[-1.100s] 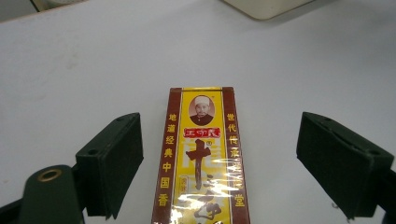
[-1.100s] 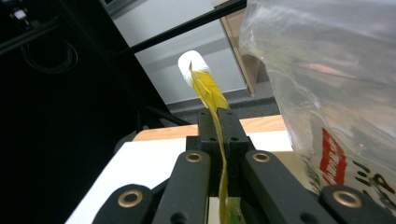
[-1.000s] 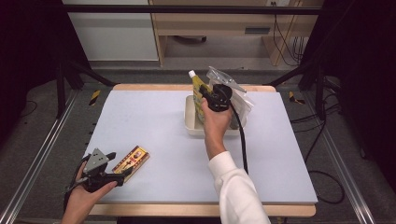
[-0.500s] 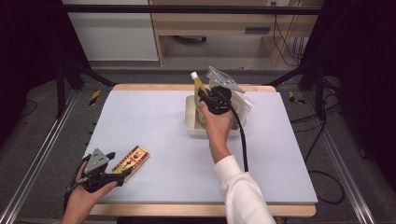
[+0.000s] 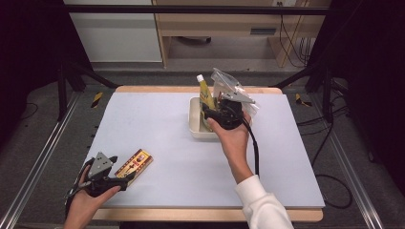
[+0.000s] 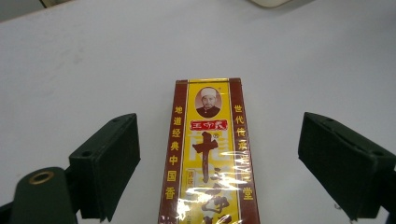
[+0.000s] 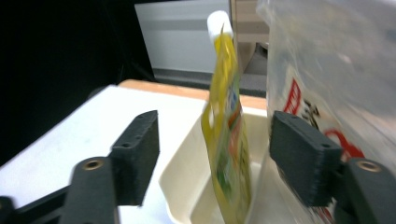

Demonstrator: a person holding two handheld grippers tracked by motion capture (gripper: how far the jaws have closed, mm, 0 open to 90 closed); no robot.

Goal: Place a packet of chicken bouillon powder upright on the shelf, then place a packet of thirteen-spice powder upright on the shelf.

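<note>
Between right gripper (image 7: 212,158) jaws—yellow pouch (image 7: 227,140), clear bag (image 7: 336,70) beside.

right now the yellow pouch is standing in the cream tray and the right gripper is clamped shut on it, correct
Not quite. The yellow pouch does stand in the cream tray, but the right gripper is not clamped on it: its jaws have just been opening and stand clear of the pouch on both sides, as the right gripper view shows.
</note>
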